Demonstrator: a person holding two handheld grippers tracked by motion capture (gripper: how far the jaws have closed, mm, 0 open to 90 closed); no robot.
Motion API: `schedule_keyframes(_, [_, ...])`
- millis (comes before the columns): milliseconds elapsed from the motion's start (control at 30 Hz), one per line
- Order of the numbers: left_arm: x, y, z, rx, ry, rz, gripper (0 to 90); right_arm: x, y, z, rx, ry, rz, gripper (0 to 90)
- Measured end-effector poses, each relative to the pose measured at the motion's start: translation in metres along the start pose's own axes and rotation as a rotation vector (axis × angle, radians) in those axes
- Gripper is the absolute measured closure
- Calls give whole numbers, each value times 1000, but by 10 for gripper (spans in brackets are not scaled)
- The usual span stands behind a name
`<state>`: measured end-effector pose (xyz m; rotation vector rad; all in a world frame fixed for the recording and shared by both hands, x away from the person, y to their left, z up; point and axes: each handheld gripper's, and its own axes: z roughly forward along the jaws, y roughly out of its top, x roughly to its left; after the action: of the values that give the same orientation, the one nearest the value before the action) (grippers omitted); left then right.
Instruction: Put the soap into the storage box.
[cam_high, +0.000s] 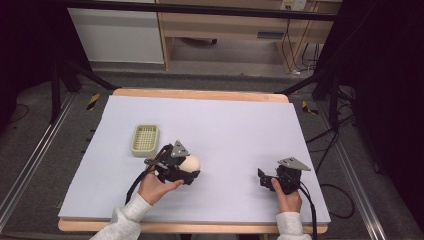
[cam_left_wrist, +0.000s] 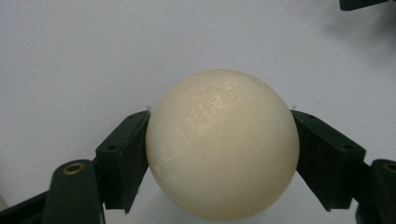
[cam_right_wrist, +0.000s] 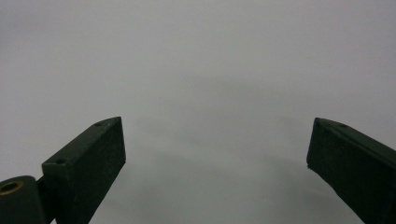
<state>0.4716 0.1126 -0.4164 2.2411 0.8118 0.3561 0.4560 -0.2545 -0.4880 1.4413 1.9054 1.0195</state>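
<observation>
The left tongs (cam_left_wrist: 223, 154) clamp the ball (cam_left_wrist: 222, 144) at its widest girth so it cannot roll, left of centre, near the basket (cam_high: 145, 138), while the right tongs (cam_right_wrist: 215, 158) rest released at lower right.

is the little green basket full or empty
Empty: in the high view the basket shows only its bare slatted floor, and the cream ball sits in the left gripper.

Your left claw (cam_left_wrist: 219, 154) is matte black with a brass-coloured rivet, and the ball (cam_left_wrist: 222, 144) in it is plain cream with faint pale mottling. Left of that ball, the ribbed basket (cam_high: 145, 138) is pale yellow-green. The counter (cam_high: 240, 125) is light lilac-grey with a tan wood edge.
</observation>
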Motion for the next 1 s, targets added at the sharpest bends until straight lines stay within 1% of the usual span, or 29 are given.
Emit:
schedule_keyframes(433, [15, 0, -9, 9, 25, -14, 237, 0, 0, 0, 0, -1, 0, 49])
schedule_keyframes(633, [21, 0, -12, 1, 29, -26, 237, 0, 0, 0, 0, -1, 1, 49])
schedule_keyframes(867, [30, 2, -19, -6, 50, -39, 237, 0, 0, 0, 0, -1, 1, 49])
schedule_keyframes(1000, [35, 2, -23, -9, 53, -48, 237, 0, 0, 0, 1, 2, 3, 49])
